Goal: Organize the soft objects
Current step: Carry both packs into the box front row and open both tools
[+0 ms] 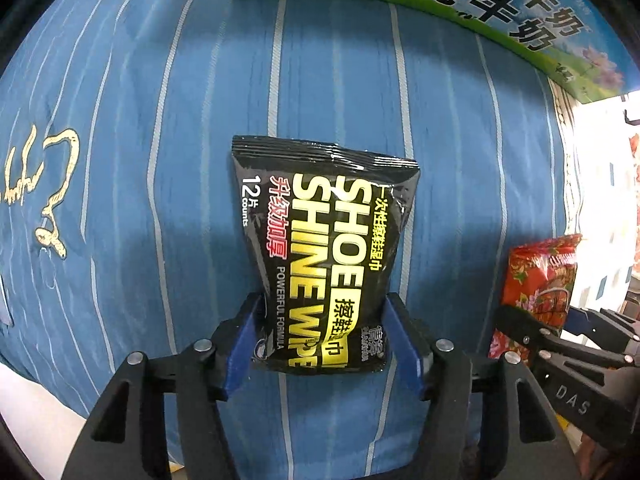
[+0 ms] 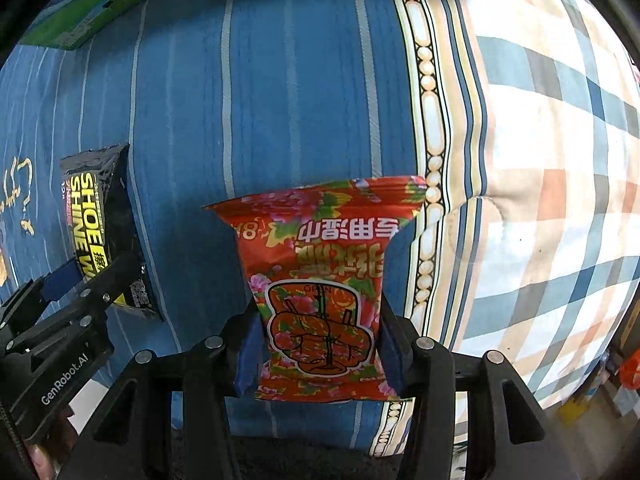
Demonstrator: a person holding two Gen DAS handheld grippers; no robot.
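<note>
A black pack of shoe shine wipes (image 1: 324, 256) with yellow lettering is held over the blue striped bedding (image 1: 160, 160). My left gripper (image 1: 324, 332) is shut on its lower end, blue pads pressing both sides. A red floral wet wipe pack (image 2: 324, 284) is held by my right gripper (image 2: 320, 344), which is shut on its lower half. In the left wrist view the red pack (image 1: 540, 280) and right gripper (image 1: 532, 320) show at the right edge. In the right wrist view the black pack (image 2: 104, 224) and left gripper (image 2: 84, 280) show at the left.
A green and blue milk carton box (image 1: 460, 4) stands at the far edge of the bedding; it also shows in the right wrist view (image 2: 100, 4). A plaid quilt (image 2: 560, 160) lies to the right of the blue bedding, past a beaded border strip (image 2: 432, 140).
</note>
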